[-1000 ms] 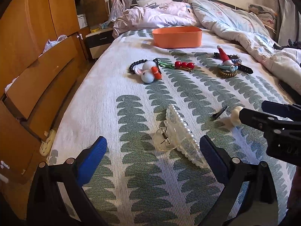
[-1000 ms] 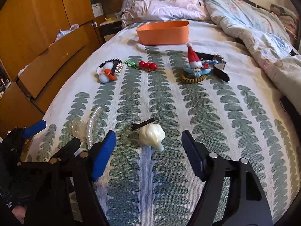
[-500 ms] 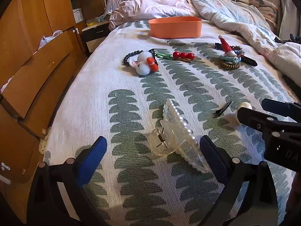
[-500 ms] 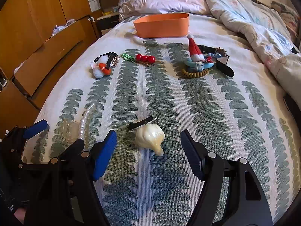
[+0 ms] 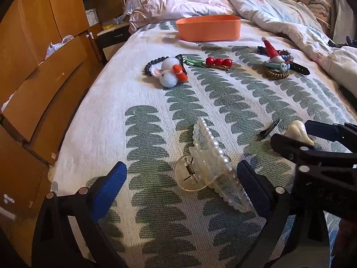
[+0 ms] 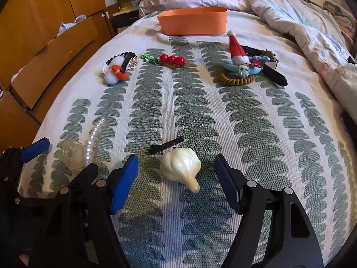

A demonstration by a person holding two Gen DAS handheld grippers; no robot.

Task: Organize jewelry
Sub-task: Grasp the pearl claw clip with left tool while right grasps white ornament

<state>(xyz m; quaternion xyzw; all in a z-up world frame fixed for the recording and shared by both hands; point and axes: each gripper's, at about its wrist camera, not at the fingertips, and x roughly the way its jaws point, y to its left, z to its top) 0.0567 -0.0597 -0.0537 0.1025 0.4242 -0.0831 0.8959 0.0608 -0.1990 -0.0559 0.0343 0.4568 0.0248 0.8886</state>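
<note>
A clear hair claw with a pearl row (image 5: 210,165) lies on the bedspread between the open jaws of my left gripper (image 5: 181,187); it also shows in the right wrist view (image 6: 86,148). A cream pearl-like ornament (image 6: 181,167) with a small black clip (image 6: 167,145) lies between the open jaws of my right gripper (image 6: 176,184). Both grippers are low over the bed and empty. An orange bin (image 5: 208,27) stands at the far middle of the bed (image 6: 194,21).
Further back lie a pom-pom tie with a bead bracelet (image 5: 170,71), a red berry clip (image 5: 218,61), and a Santa-hat clip on a coil tie beside a black watch (image 6: 241,67). Wooden drawers (image 5: 44,84) run along the left. A rumpled duvet (image 5: 279,20) fills the far right.
Both grippers have moved forward and down. The pearl claw now sits between the left jaws and the cream ornament between the right jaws. Nothing on the bed has shifted.
</note>
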